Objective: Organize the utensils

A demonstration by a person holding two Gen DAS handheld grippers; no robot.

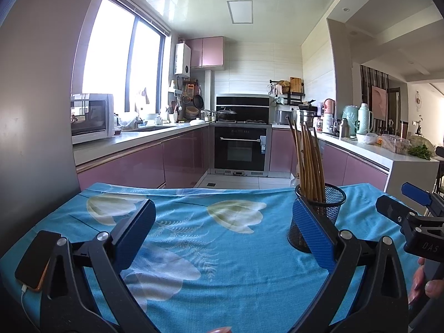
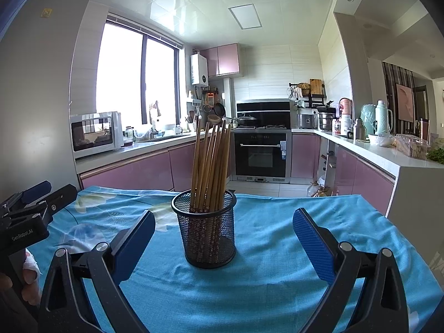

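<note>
A black mesh cup (image 2: 211, 230) stands upright on the blue flowered cloth (image 2: 263, 249) and holds several wooden chopsticks (image 2: 211, 166). In the right wrist view it sits centred a little beyond my right gripper (image 2: 223, 230), which is open and empty. In the left wrist view the cup (image 1: 322, 211) is at the right, partly behind the right finger of my left gripper (image 1: 222, 227), which is open and empty over bare cloth. Each gripper shows at the edge of the other's view.
A phone (image 1: 34, 259) on a charging cable lies at the table's left edge. Beyond the table's far edge is the kitchen floor with pink cabinets, an oven (image 1: 241, 149) and cluttered counters. A refrigerator wall (image 1: 33, 111) stands close on the left.
</note>
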